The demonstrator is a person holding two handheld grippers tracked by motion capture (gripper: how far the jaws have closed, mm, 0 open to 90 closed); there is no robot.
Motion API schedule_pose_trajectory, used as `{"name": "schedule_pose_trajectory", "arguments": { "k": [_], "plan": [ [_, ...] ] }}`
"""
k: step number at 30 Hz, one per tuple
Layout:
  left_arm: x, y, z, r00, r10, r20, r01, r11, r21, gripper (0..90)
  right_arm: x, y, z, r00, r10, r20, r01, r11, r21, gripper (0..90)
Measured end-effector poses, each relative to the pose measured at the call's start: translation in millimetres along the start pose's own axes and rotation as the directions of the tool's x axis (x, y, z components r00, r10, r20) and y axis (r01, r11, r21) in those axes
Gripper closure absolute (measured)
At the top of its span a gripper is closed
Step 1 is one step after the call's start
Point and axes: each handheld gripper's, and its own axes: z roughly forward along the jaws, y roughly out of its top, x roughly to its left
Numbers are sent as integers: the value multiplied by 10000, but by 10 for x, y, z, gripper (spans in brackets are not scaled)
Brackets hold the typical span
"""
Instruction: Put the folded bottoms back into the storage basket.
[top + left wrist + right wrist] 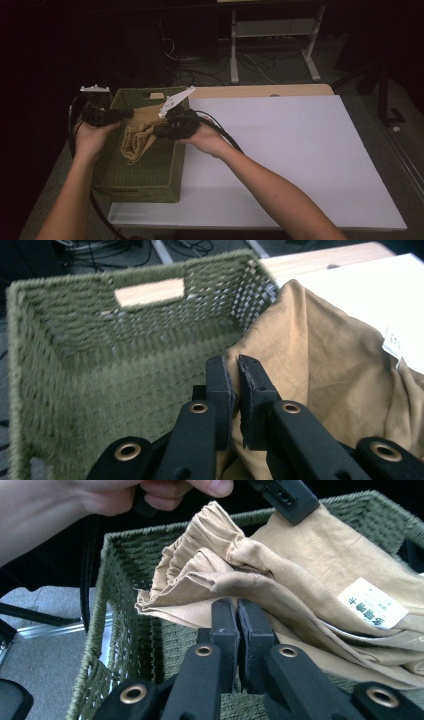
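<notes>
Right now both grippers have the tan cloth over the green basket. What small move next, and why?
Probably lower both hands a little further. The left gripper and right gripper are each shut on an edge of the tan cloth, which hangs bunched inside the green basket but looks not yet settled on its floor, so opening now would drop it unevenly.

The basket point(142, 172) sits at the left end of the table point(300, 165), beneath both claws. The cloth point(137, 140) hangs between them over the basket's opening: one edge is at the left gripper point(131, 113), the opposite edge at the right gripper point(161, 131), and its lower folds seem to dip below the rim. Right of the right gripper lies bare tabletop; beyond the table, cables point(210, 65) lie on the floor.
</notes>
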Motion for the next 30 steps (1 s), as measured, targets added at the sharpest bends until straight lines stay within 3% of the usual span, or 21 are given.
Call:
{"name": "schedule_pose_trajectory", "arguments": {
  "k": [7, 13, 30],
  "plan": [
    [66, -116, 126, 9996, -55, -273, 64, 9995, 316, 843, 12, -61, 139, 9999, 62, -125, -58, 9996, 284, 866],
    [79, -160, 208, 9979, 134, -637, -98, 9984, 564, 843, 50, -114, 239, 9996, -23, -267, 36, 9988, 491, 866],
    [92, -289, 433, 9942, 233, -1047, -128, 9949, 998, 842, 99, -287, 368, 9977, 175, -659, -106, 9946, 1028, 864]
  ]
}}
